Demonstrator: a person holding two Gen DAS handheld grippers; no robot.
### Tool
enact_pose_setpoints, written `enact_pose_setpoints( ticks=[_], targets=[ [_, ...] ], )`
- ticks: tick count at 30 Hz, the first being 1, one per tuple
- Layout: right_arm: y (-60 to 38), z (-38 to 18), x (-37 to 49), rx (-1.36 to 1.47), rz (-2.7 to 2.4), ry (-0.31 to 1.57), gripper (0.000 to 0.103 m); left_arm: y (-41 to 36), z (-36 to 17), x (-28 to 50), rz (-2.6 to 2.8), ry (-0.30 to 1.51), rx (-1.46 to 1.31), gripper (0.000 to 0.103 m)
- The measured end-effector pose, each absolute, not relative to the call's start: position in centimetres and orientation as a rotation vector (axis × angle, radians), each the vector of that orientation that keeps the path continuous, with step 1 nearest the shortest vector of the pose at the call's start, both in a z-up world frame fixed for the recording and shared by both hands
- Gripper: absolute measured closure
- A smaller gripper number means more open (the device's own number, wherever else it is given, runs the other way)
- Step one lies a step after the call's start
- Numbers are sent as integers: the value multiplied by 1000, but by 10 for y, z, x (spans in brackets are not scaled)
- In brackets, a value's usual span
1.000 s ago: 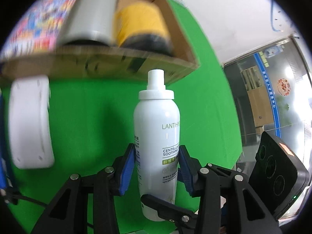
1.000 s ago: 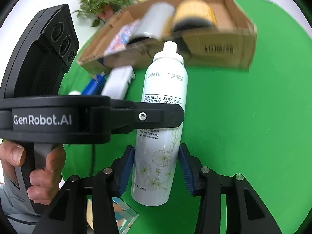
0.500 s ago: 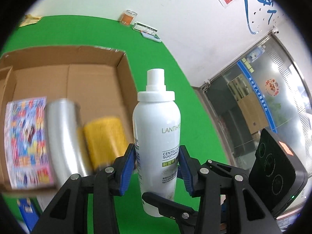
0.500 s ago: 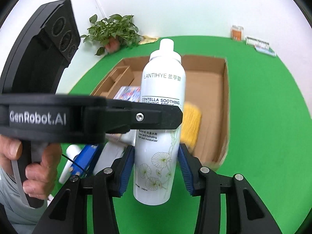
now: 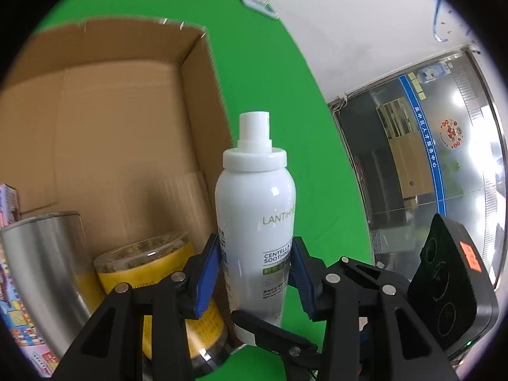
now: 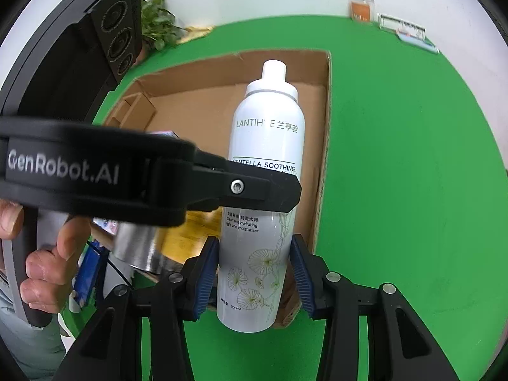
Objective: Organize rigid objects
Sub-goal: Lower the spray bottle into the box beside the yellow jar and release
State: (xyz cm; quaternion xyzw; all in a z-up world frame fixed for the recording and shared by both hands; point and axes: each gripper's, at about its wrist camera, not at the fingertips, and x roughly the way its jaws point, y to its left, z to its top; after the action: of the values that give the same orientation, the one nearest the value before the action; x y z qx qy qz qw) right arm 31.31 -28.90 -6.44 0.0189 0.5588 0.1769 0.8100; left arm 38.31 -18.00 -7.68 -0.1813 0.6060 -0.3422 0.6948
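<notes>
The spray bottle (image 5: 256, 228) had travelled over the cardboard box's (image 5: 203, 95) right edge, both the left gripper (image 5: 255, 277) and right gripper (image 6: 255, 274) clamping it upright.

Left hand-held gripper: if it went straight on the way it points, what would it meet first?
Probably the cardboard box: its right wall lies just behind the spray bottle that the left hand-held gripper holds. Depth is unclear.

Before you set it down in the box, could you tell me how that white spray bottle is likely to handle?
The spray bottle looks rigid and glossy, so it may slip between the blue pads. Tall and narrow, it would probably tip easily standing, and roll if laid in the cardboard box.
</notes>
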Motion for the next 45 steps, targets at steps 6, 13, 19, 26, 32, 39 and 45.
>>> enact_pose_setpoints(
  ticks=[6,13,19,26,32,39,45],
  targets=[
    [-283,-75,318,23,351,1215,61,-175,-85,388,-750,1388,-409,60],
    [-279,-91,318,52,311,1252,61,-195,-77,393,-717,1428,-309,59],
    [-274,-90,321,33,289,1273,60,-187,-76,396,-687,1411,-317,59],
    [-270,-82,316,46,302,1286,63,-174,-75,404,-624,1364,-288,59],
    [-258,-86,307,-6,301,1285,92,-186,-77,420,-606,1359,-243,59],
    [-268,-87,310,27,316,1268,92,-199,-97,437,-602,1449,-181,67],
    [-274,-89,310,27,312,1273,91,-202,-96,431,-646,1484,-160,80]
  ],
)
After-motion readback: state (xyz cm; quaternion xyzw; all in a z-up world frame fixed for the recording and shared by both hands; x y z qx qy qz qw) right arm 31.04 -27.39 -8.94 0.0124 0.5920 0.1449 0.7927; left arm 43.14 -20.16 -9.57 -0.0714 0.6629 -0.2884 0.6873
